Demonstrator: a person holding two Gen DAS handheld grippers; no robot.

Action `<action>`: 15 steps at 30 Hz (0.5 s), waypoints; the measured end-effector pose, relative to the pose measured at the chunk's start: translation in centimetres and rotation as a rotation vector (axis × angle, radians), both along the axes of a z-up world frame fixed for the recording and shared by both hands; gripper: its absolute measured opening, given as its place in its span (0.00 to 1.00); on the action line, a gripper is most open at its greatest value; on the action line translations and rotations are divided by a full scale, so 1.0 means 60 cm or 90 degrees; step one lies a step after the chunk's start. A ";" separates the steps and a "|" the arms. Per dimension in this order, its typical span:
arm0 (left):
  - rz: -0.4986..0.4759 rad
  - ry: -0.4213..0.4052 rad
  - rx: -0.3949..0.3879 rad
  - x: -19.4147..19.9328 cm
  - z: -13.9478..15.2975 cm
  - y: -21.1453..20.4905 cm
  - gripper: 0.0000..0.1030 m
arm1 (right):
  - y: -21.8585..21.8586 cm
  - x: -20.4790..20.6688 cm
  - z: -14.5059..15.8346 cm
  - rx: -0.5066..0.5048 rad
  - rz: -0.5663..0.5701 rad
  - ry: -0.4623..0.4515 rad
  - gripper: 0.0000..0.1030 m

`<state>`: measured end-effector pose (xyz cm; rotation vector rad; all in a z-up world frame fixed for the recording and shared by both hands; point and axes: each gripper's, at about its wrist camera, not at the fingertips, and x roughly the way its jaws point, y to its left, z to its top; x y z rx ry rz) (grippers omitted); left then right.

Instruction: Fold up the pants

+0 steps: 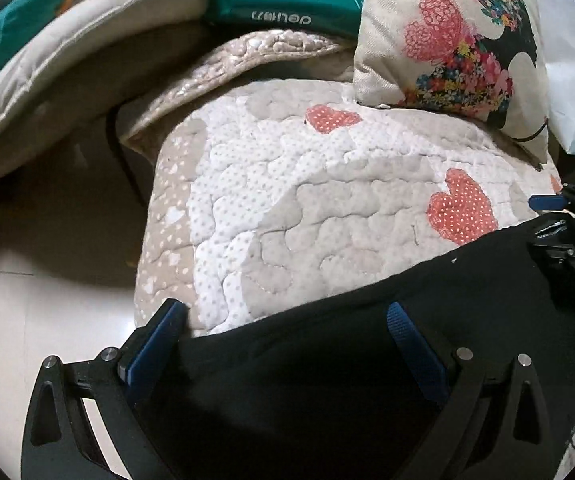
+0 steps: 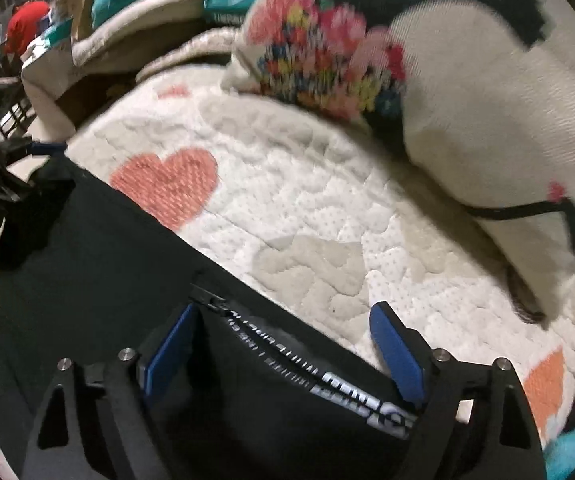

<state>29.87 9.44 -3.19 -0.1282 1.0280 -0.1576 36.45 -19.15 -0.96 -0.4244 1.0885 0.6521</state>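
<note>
Nearest, the left gripper point(image 1: 287, 328) and right gripper point(image 2: 283, 328) are each seen with jaws spread wide and nothing clamped, the black pants point(image 1: 367, 360) lying directly under and between both pairs of fingers. The garment's straight edge, apparently its long axis, is seen running across from one gripper to the other, so neither is judged nearer. Counted: one pair of pants, two grippers, one quilt point(image 1: 287, 200) beneath, and one floral cushion point(image 1: 455, 36) beyond.
</note>
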 end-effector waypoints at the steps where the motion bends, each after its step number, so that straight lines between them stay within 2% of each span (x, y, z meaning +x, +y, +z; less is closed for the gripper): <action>1: -0.006 0.006 -0.002 0.000 0.001 -0.001 0.89 | -0.001 0.000 -0.002 0.008 0.003 -0.001 0.89; 2: -0.016 0.012 -0.006 -0.002 0.005 -0.003 0.85 | -0.001 -0.002 -0.001 0.011 0.006 -0.003 0.86; 3: -0.022 0.012 0.001 -0.006 0.011 -0.005 0.72 | -0.002 -0.005 0.000 0.020 0.012 0.001 0.78; 4: -0.026 0.010 0.011 -0.009 0.017 -0.006 0.58 | -0.002 -0.010 0.003 0.030 0.018 0.006 0.73; 5: -0.038 0.006 0.014 -0.016 0.026 -0.006 0.42 | -0.002 -0.012 0.005 0.036 0.020 0.011 0.59; 6: -0.042 0.006 0.013 -0.020 0.033 -0.005 0.21 | -0.002 -0.016 0.008 0.045 0.022 0.018 0.45; 7: -0.045 0.007 0.014 -0.026 0.042 -0.008 0.06 | -0.004 -0.020 0.011 0.056 0.020 0.028 0.41; 13: -0.044 -0.021 0.080 -0.057 0.073 -0.037 0.06 | -0.010 -0.038 0.036 0.053 -0.013 -0.001 0.20; 14: -0.041 -0.025 0.083 -0.061 0.079 -0.038 0.06 | -0.009 -0.041 0.042 0.059 -0.018 0.001 0.10; 15: -0.036 -0.030 0.087 -0.062 0.084 -0.039 0.06 | -0.012 -0.048 0.051 0.068 -0.024 0.003 0.10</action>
